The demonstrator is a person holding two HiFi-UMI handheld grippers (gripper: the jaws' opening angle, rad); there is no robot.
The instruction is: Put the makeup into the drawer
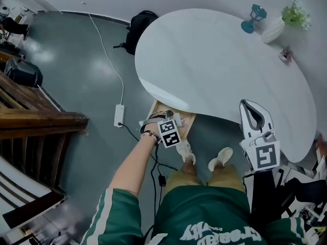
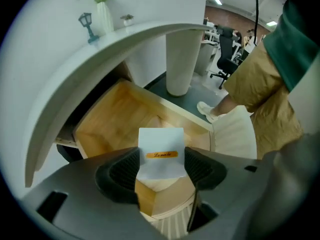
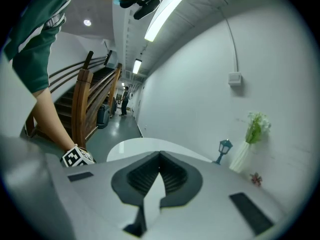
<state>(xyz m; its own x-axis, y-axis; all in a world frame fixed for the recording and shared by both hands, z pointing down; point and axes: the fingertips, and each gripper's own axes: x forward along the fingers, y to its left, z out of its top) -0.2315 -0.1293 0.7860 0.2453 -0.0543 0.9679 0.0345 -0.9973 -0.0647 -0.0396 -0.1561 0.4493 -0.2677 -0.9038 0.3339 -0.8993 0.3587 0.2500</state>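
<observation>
Clamped between the left gripper's point(image 2: 161, 160) dark ribbed pads point(image 2: 122, 170), the makeup box point(image 2: 161, 146) hung over the open drawer point(image 2: 100, 129).

Both pads pressed its sides, and the box stood upright, poking out past the jaw tips. It was a small white carton with a narrow orange label carrying dark script across its front. Below it lay the pale wooden drawer, pulled out from under the round white table point(image 1: 214, 60). The right gripper point(image 3: 159, 170), well apart above the table's near edge, had its jaws closed tip to tip. At the table's far side stood a teal lantern ornament point(image 1: 254, 17) and a white vase point(image 1: 273, 29) of green sprigs.
</observation>
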